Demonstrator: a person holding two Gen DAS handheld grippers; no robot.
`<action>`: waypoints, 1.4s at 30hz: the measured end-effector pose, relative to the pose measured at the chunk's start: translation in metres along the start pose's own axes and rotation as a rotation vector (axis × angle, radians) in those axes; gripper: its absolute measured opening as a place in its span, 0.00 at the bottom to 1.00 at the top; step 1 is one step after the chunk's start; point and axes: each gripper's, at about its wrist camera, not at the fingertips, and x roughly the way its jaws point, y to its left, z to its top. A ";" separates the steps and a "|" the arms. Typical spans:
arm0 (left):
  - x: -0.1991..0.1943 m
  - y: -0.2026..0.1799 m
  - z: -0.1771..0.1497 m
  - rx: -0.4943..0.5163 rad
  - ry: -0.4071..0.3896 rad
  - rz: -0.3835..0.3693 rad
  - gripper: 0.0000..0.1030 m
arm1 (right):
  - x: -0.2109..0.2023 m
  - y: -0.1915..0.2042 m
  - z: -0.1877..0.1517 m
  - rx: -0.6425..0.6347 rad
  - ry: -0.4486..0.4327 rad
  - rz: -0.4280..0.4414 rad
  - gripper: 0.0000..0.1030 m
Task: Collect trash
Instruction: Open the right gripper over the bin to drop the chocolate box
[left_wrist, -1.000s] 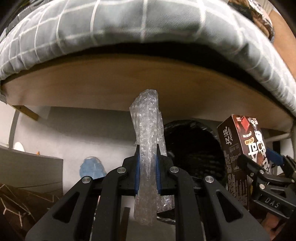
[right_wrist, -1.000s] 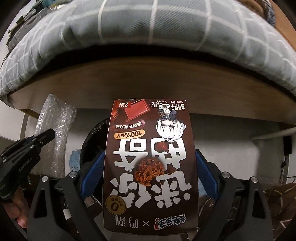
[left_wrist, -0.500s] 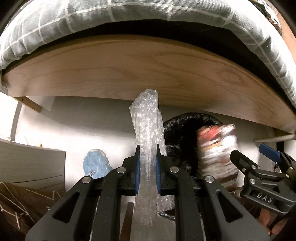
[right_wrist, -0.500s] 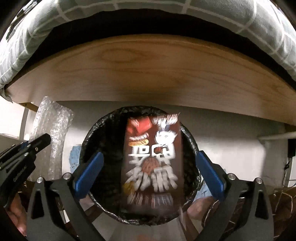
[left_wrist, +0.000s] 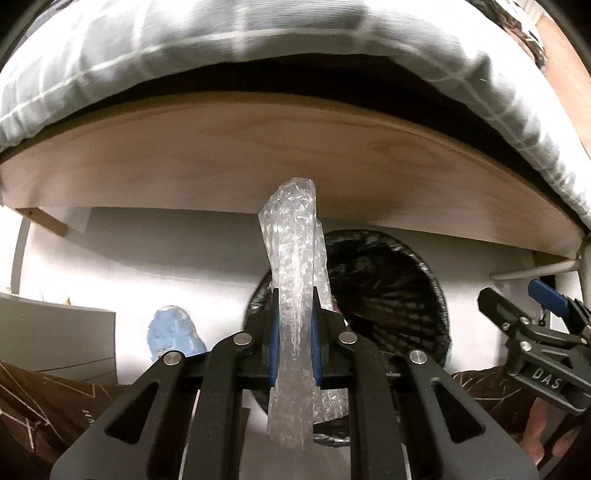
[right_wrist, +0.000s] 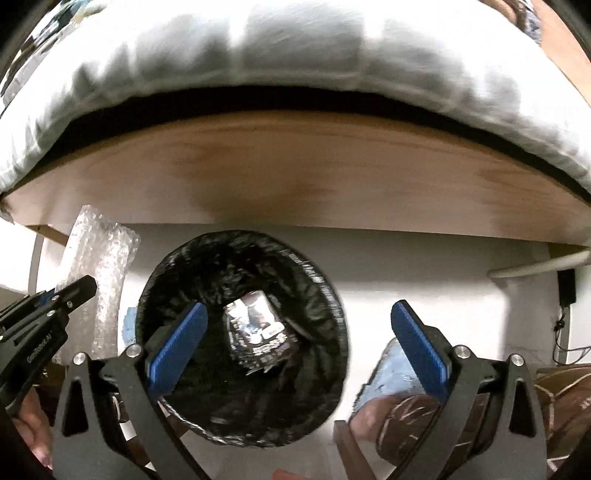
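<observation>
The box has dropped from the right gripper (right_wrist: 297, 345) — jaws now spread wide, empty — into the bin (right_wrist: 242, 332), where it (right_wrist: 258, 330) lies. The left gripper (left_wrist: 294, 345) pinches the bubble wrap (left_wrist: 295, 295) beside the rim — released there, it could miss.

box (right_wrist: 258, 332) in bin (right_wrist: 242, 435) | bin under bed board (right_wrist: 295, 173) | bubble wrap (right_wrist: 98, 288) left of bin
</observation>
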 end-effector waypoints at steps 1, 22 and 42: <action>0.000 -0.004 0.001 0.008 -0.001 -0.004 0.12 | -0.002 -0.004 0.000 0.007 -0.005 -0.009 0.93; 0.031 -0.084 -0.008 0.126 0.052 -0.041 0.13 | -0.016 -0.062 -0.018 0.112 -0.028 -0.036 0.93; 0.034 -0.079 -0.011 0.138 0.008 0.021 0.78 | 0.006 -0.054 -0.019 0.111 -0.022 -0.035 0.93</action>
